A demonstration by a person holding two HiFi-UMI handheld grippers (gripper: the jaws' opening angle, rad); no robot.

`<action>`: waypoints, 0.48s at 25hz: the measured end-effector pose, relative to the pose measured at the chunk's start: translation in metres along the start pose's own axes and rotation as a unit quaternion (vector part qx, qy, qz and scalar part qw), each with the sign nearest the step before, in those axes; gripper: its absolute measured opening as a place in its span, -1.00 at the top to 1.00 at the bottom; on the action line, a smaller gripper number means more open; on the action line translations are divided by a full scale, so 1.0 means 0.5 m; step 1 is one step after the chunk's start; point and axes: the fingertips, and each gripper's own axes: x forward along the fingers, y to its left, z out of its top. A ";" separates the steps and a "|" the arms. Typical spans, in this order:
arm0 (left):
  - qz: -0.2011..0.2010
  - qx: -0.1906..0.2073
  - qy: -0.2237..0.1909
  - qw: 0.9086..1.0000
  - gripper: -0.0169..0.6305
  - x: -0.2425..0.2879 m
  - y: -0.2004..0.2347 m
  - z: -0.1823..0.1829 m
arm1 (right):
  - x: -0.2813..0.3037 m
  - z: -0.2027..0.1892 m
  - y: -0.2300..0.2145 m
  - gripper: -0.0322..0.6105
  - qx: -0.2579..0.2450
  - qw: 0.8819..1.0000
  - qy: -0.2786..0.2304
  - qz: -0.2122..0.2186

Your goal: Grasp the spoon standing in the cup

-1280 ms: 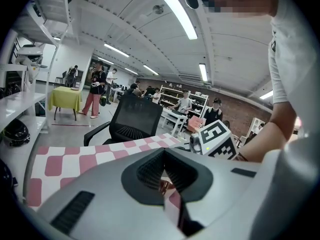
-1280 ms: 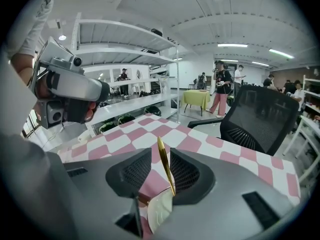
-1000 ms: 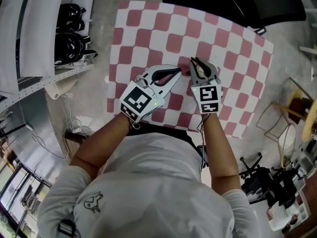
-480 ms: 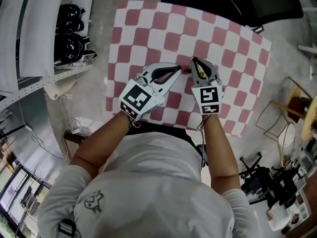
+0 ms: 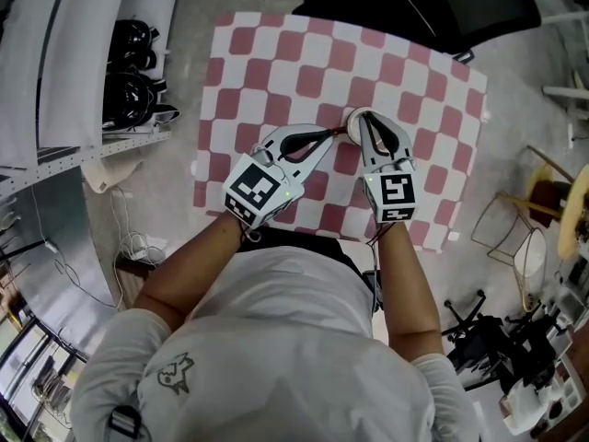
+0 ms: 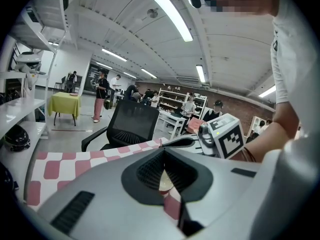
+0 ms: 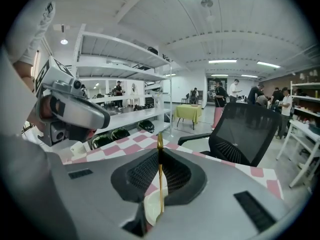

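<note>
Head view: holding both grippers over the middle of the checked table (image 5: pixel 276 53). Pointing the left gripper (image 5: pixel 333 134) to the right and the right gripper (image 5: pixel 362 118) far, tips almost meeting.

Left gripper view: pressing the fingers (image 6: pixel 147 171) together, gripping nothing, with the cup (image 6: pixel 165 184) showing just past them.

Right gripper view: pinching the thin gold spoon (image 7: pixel 160 179) between narrow fingers (image 7: pixel 142 174), the spoon standing upright in the cup on the table.
</note>
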 end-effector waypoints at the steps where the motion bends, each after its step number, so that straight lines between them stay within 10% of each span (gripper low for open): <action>1: 0.001 0.002 -0.002 1.000 0.91 -0.002 -0.006 0.006 | -0.011 0.012 -0.002 0.77 0.001 1.000 -0.008 -0.002; 12: 0.016 0.030 -0.032 0.999 0.91 -0.039 -0.082 0.079 | -0.144 0.112 -0.001 0.77 0.002 0.998 -0.064 -0.010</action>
